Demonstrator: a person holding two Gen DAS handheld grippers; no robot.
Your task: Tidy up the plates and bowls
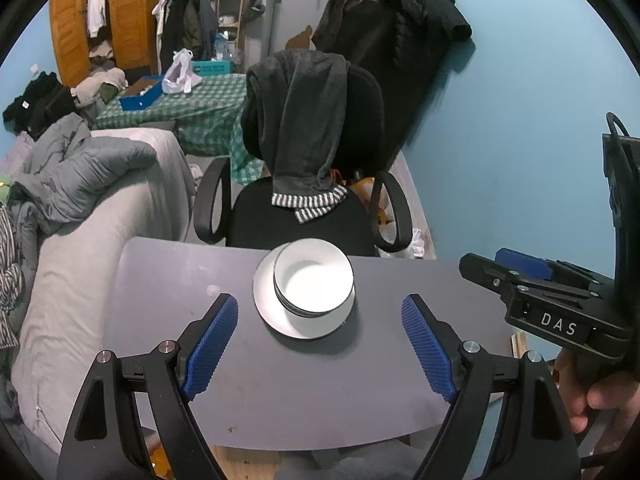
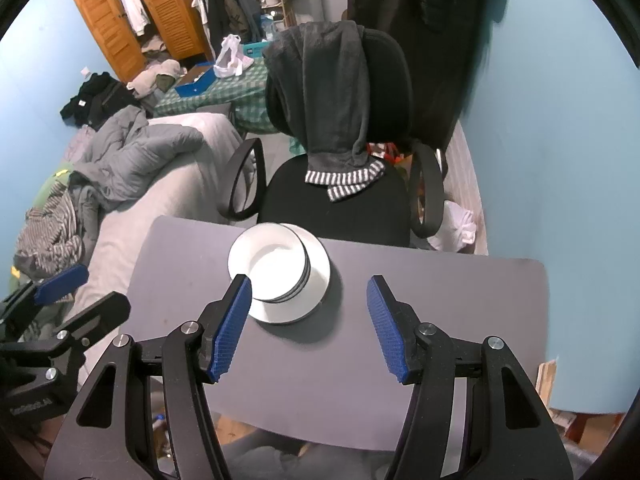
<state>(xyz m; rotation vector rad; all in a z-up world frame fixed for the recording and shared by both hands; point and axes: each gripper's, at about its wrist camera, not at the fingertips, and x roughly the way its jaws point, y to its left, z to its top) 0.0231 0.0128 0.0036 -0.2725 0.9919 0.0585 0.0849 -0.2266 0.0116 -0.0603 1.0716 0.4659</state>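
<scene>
A stack of white bowls (image 1: 314, 278) sits on a white plate (image 1: 272, 312) at the far middle of the grey table (image 1: 240, 380). The stack (image 2: 272, 266) and plate (image 2: 316, 276) also show in the right wrist view. My left gripper (image 1: 320, 316) is open and empty, just in front of the plate above the table. My right gripper (image 2: 310, 300) is open and empty, a little nearer than the plate and to its right. The right gripper's body shows in the left wrist view (image 1: 552, 300) at the right edge.
A black office chair (image 1: 304, 216) draped with a dark garment stands right behind the table's far edge. A grey bed (image 1: 100, 220) with a jacket lies to the left. A blue wall (image 1: 520, 140) is on the right. The left gripper's body shows in the right wrist view (image 2: 60, 320).
</scene>
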